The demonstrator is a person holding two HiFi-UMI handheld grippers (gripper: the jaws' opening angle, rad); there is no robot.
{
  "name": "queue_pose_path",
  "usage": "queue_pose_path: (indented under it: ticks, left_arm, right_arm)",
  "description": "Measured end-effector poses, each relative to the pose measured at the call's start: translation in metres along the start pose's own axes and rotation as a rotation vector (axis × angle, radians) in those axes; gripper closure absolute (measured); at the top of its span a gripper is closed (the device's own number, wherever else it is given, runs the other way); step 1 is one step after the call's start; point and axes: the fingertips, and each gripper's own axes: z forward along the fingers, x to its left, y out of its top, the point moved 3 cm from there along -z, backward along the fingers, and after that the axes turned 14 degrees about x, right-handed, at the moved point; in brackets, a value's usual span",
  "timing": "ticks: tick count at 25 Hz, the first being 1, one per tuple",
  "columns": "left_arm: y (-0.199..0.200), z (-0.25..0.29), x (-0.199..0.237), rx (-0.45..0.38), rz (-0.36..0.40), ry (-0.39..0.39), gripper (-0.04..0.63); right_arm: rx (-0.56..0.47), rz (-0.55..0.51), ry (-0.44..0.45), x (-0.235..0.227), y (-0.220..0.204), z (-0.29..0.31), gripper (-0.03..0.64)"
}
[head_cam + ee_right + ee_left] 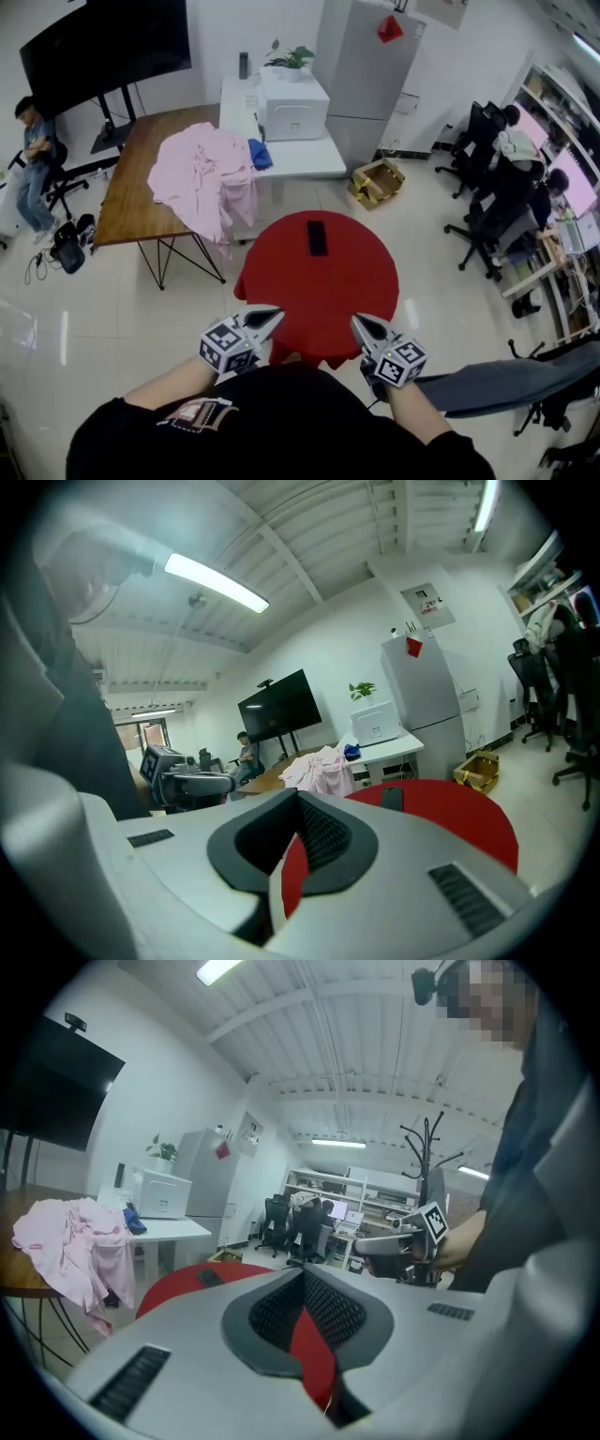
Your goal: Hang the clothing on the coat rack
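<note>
Clothing (202, 178): pink heap, lies on wooden table (131, 202) at eleven o'clock from both grippers, well apart, drapes over near edge. Left gripper (272, 317) nearer, jaws pressed together, nothing held. Right gripper (361, 323) likewise closed and empty. Coat rack (424, 1143) probably stands toward three o'clock.

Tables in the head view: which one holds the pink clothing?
The brown wooden table, with the pink clothing draped over its right end; the red round table and white table hold other things.
</note>
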Motion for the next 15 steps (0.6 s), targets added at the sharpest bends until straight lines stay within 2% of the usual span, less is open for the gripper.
queue_pose_path:
  ticks: [15]
  left_arm:
    - [0.003, 0.008, -0.013, -0.002, 0.014, -0.027, 0.594]
  right_arm:
    - [0.008, -0.022, -0.011, -0.002, -0.005, -0.014, 0.63]
